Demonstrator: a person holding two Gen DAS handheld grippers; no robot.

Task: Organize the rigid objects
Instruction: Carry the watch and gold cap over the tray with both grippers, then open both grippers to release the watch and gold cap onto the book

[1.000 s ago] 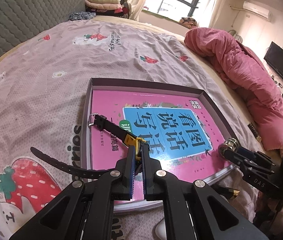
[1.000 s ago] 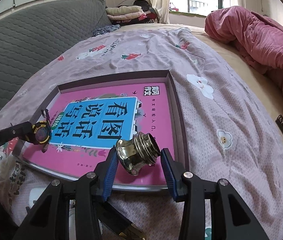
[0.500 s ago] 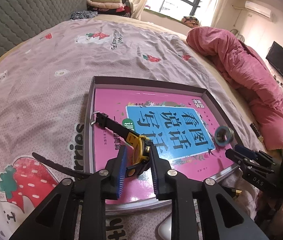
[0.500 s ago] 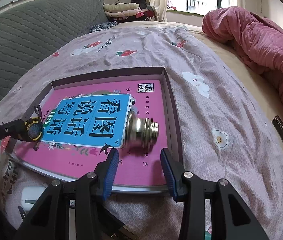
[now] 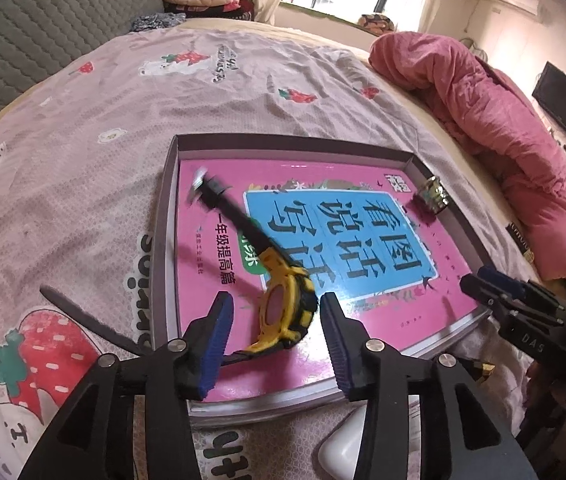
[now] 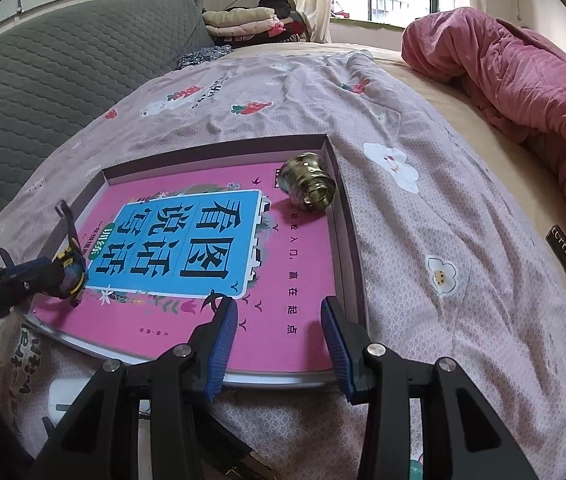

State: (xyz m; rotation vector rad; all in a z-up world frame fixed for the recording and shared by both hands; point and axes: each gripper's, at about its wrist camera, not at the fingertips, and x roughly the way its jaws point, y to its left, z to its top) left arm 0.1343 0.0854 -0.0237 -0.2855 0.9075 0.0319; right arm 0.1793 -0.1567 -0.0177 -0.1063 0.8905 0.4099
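Note:
A shallow box tray [image 5: 169,216] holds a pink book [image 5: 323,264] on the bed. A yellow and black watch [image 5: 283,308] lies on the book between the spread fingers of my left gripper [image 5: 275,320], which is open and not touching it; one strap hangs over the tray's near edge. A shiny metal knob [image 6: 309,184] lies on its side at the tray's far right corner; it also shows in the left wrist view [image 5: 433,196]. My right gripper [image 6: 279,328] is open and empty over the book's near edge [image 6: 219,340].
A crumpled red blanket [image 6: 523,84] lies on the right of the bed. A grey quilted headboard [image 6: 43,80] is at left. Folded clothes [image 6: 243,20] sit by the window. A white object [image 5: 343,444] lies near the tray's front edge.
My left gripper opened and let the watch drop onto the book. My right gripper let go of the metal knob, which rolled to the tray's far right corner.

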